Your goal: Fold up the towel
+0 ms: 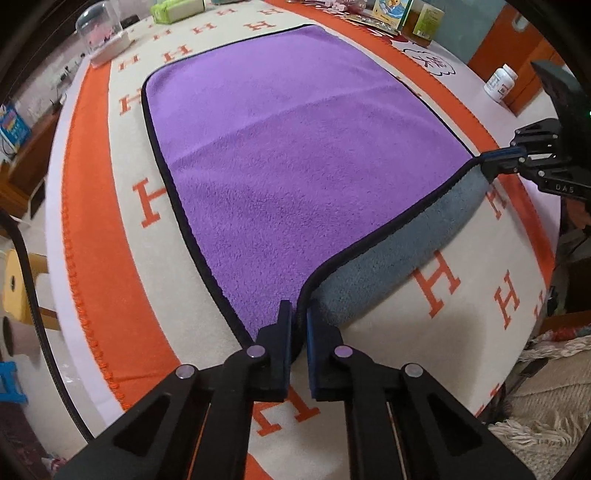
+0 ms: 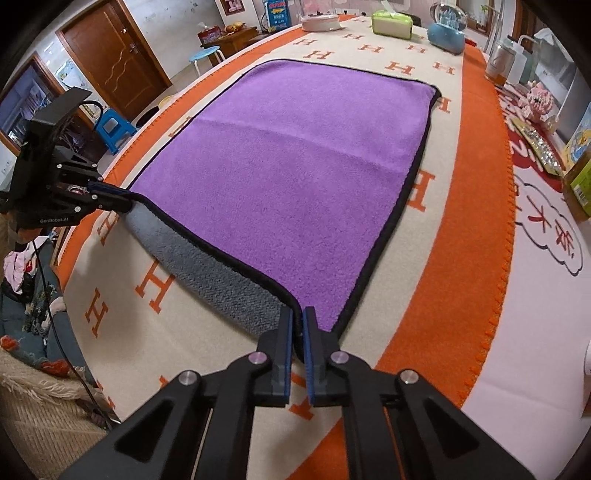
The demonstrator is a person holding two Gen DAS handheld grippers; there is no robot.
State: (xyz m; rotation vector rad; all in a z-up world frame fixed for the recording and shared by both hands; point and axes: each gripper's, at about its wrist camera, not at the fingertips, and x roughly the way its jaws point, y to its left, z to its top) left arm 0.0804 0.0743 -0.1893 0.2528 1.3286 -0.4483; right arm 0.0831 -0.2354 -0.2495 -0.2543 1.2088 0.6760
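Left wrist view shows your left gripper (image 1: 299, 314) clenched on the near left corner of the purple towel (image 1: 295, 155), with the black hem pinched between the pads; the right gripper (image 1: 491, 162) grips the other near corner in the same way. The towel lies flat on the orange-and-cream blanket (image 1: 480, 302), its near edge lifted just enough to show the grey underside (image 1: 388, 254).

The main risk, as I judge it, is a corner slipping out — each grasp holds only the hem, so a quick or uneven pull could free one side and leave the fold skewed. Move one hand faster than the other and the near edge will land at an angle to the far edge (image 2: 343, 66). Let the span between your hands sag and the middle may drag and bunch.

You have open blanket all round the towel. Beyond the far edge stand a tissue box (image 2: 391, 22), a blue globe (image 2: 447, 29) and a domed container (image 1: 99, 35) — well apart from the hem, so the fold should land short of them. A white bottle (image 1: 500, 83) stands off to the right.
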